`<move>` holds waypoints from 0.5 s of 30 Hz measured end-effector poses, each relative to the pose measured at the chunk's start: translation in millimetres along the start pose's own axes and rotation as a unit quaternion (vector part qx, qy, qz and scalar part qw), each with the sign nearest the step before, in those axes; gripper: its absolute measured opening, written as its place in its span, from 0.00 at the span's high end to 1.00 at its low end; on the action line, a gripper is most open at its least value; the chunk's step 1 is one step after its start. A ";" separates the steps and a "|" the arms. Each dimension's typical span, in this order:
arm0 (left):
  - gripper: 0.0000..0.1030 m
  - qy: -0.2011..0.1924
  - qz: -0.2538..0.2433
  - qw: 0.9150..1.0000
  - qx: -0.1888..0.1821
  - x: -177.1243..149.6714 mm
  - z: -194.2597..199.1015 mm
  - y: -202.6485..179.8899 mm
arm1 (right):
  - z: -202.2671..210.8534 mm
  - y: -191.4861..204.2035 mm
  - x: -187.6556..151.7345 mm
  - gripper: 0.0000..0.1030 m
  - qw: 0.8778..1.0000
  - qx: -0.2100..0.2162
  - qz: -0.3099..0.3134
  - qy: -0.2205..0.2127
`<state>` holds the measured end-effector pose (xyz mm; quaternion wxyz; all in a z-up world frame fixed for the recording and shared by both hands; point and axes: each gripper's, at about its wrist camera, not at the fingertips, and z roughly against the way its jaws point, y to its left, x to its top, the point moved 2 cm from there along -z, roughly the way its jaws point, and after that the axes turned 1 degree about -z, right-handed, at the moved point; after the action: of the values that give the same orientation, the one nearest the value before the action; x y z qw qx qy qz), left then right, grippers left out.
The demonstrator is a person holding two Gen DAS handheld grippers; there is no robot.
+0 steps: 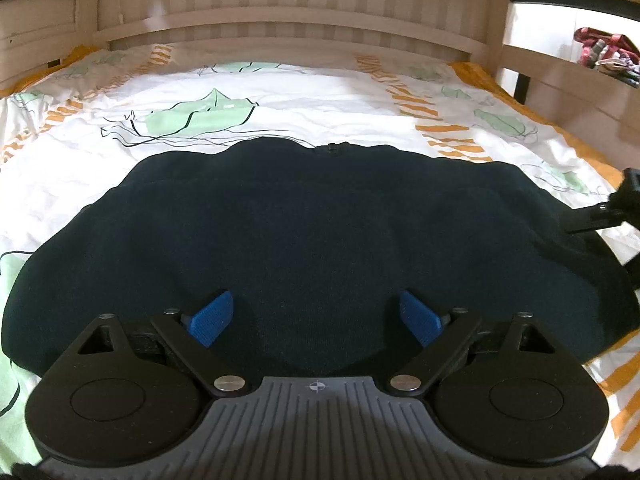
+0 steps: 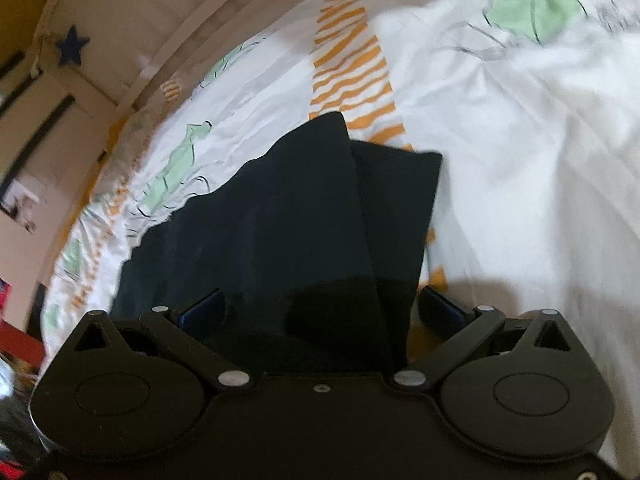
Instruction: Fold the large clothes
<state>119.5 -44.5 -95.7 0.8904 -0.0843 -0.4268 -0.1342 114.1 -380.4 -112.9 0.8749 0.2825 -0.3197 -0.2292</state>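
Looking along the left gripper (image 1: 312, 316), we saw its two blue pads (image 1: 212, 318) spread wide and released, with nothing pinched between them; they hovered over the near part of the garment (image 1: 320, 240), and whether they brushed the cloth we could not tell. We found the garment, a dark navy piece, lying spread flat across the bed (image 1: 280, 92), on a white cover printed with green leaves and orange stripes. Its far edge carried a small zip or collar fitting (image 1: 331, 147) at the middle. Beyond it we noted the pale slatted headboard (image 1: 280, 12), and at the upper right a shelf holding a heap of pink and grey cloth (image 1: 604, 50). At the right edge of the same view we saw part of the right gripper (image 1: 616, 204) beside the garment's right end. In the right wrist view, which was tilted and somewhat blurred, we saw the right gripper (image 2: 320, 304) likewise spread wide, its pads (image 2: 204, 306) standing apart at either side of a raised fold of the garment (image 2: 312, 220). The cloth lay between the fingers, yet the pads did not press on it. We saw that fold rise to a point, with a second flat layer (image 2: 404, 200) just beside it on the right. A blue star (image 2: 72, 50) marked the pale frame at the upper left.
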 end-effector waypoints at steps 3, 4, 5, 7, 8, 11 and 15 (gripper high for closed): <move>0.11 0.000 0.002 1.000 -0.001 0.0 0.5 0.1 | 4.9 -4.4 -4.0 0.00 0.999 0.020 -0.030 0.008; 0.11 0.000 0.002 1.000 -0.002 -0.6 0.9 0.5 | 6.0 -4.7 -6.0 0.00 0.999 0.027 -0.037 0.011; 0.11 0.000 0.003 1.000 -0.002 -0.8 1.0 0.6 | 6.9 -4.5 -8.0 0.00 0.998 0.035 -0.043 0.016; 0.11 0.000 0.003 1.000 -0.002 -0.4 1.0 0.8 | 6.2 -2.7 -11.3 0.00 0.998 0.048 -0.045 0.025; 0.11 0.000 0.004 1.000 -0.002 -0.2 0.9 1.4 | 5.4 -1.0 -11.5 0.00 0.998 0.048 -0.040 0.025; 0.11 0.001 0.005 1.000 -0.004 0.3 0.9 2.5 | 2.8 2.3 -11.3 0.15 0.998 0.041 -0.031 0.031; 0.11 0.000 0.006 1.000 -0.005 1.0 1.7 2.6 | 5.8 -6.4 -11.6 0.63 0.997 0.043 -0.058 0.025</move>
<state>119.7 -41.7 -93.9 0.8909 -0.0909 -0.4254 -0.1308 100.7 -380.4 -118.3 0.8548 0.3440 -0.2901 -0.2586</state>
